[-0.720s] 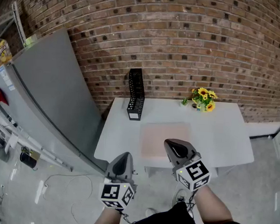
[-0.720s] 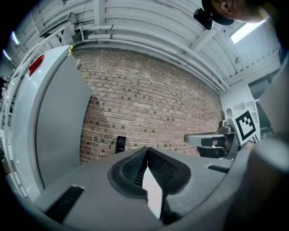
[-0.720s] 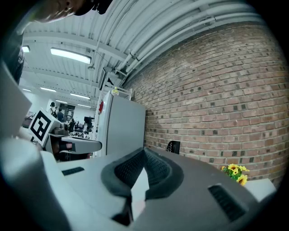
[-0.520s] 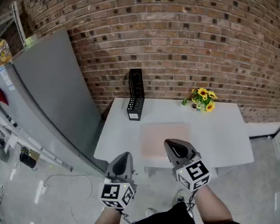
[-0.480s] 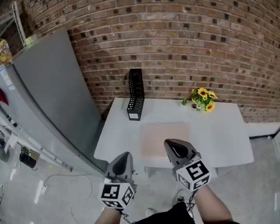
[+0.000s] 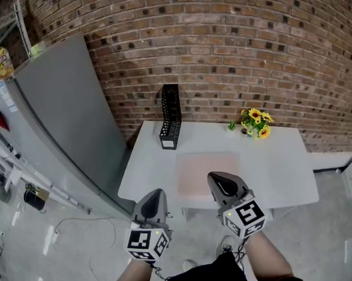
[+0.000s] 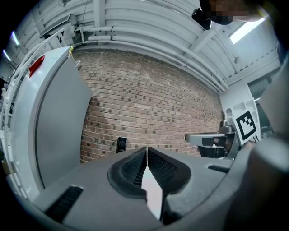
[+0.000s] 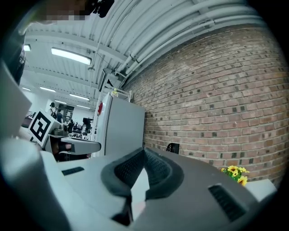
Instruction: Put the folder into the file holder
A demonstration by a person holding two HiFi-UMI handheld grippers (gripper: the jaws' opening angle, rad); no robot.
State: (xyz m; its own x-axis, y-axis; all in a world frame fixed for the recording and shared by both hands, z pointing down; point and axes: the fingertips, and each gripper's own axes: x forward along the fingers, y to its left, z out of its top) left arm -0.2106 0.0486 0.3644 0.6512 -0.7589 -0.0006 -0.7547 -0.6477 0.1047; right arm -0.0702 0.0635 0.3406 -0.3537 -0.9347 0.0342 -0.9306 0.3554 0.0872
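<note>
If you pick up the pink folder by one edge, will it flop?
Probably: the folder looks thin and lies flat on the table, so one edge held may let it droop. It likely weighs little and would slide easily if pushed.

Head cam sits high and looks forward and steeply down, so it takes in the whole white table (image 6: pixel 282 168) from a fair way off, with the brick wall (image 6: pixel 231 44) behind it and the left gripper (image 6: pixel 154 194) and right gripper (image 6: pixel 217 182) poking in at the bottom edge. The two gripper views ride low and level, each staring along its own jaws at that wall, jaws huge up close. All three share the wall, the black file holder (image 6: pixel 170 117) and the grey cabinet (image 6: pixel 64 111). Each gripper view also catches the other gripper at its side.
</note>
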